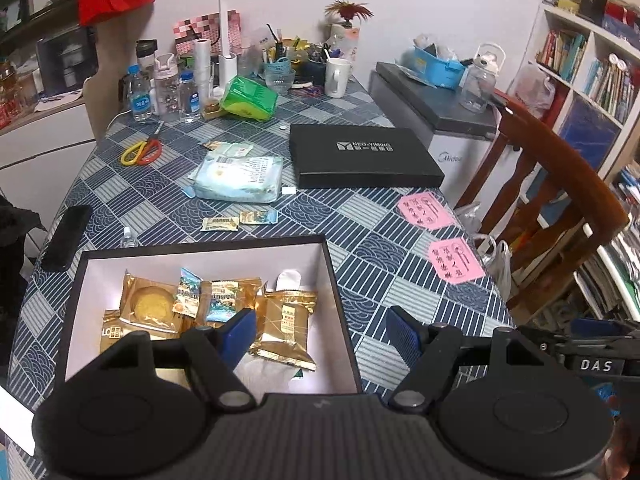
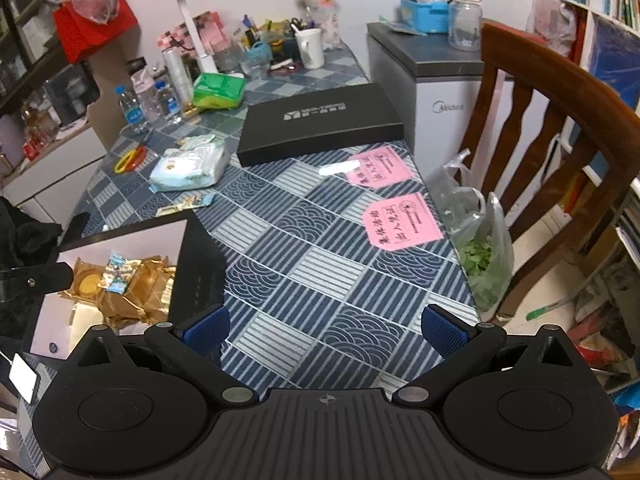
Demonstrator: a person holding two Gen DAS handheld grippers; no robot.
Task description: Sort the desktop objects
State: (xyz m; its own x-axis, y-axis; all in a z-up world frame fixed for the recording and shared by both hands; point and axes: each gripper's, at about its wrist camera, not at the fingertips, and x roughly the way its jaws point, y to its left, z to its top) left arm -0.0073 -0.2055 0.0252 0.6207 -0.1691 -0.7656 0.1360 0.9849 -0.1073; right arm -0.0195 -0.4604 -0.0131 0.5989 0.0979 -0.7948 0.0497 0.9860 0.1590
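Note:
An open black box [image 1: 340,292] with a white inside sits at the table's near edge and holds several gold snack packets [image 1: 284,328] and small sachets. My left gripper [image 1: 320,332] is open and empty, hovering over the box's right side. My right gripper [image 2: 326,328] is open and empty above the bare tablecloth, right of the box [image 2: 200,264]. Two small sachets [image 1: 240,220] lie on the cloth beyond the box. Two pink cards [image 2: 402,220] lie near the right table edge. The black box lid [image 1: 360,156] lies further back.
A pack of wipes [image 1: 240,178], yellow-red scissors [image 1: 142,152], a black phone [image 1: 66,236], a green pack [image 1: 248,98], bottles [image 1: 140,94] and a white mug [image 1: 336,76] crowd the back and left. A wooden chair [image 2: 560,132] and a bag of greens [image 2: 476,248] stand right of the table.

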